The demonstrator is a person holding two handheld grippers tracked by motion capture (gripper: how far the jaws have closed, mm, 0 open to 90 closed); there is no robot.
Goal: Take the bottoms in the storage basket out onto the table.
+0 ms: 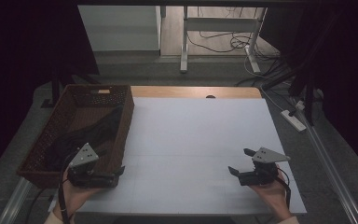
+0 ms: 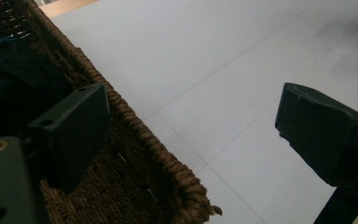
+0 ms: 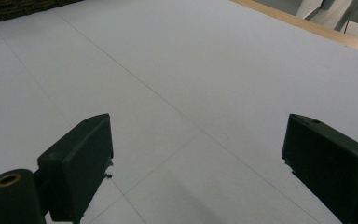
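Basket (image 1: 35, 154) one, dark cloth (image 1: 81, 135) inside, perhaps one; hand-held grippers two, spread.

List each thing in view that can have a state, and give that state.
left gripper: open, holding nothing, beside the basket's near corner.
right gripper: open, holding nothing, over the white table.
wicker basket: upright, holding dark cloth.
dark cloth: crumpled inside the basket.
white table: bare surface.
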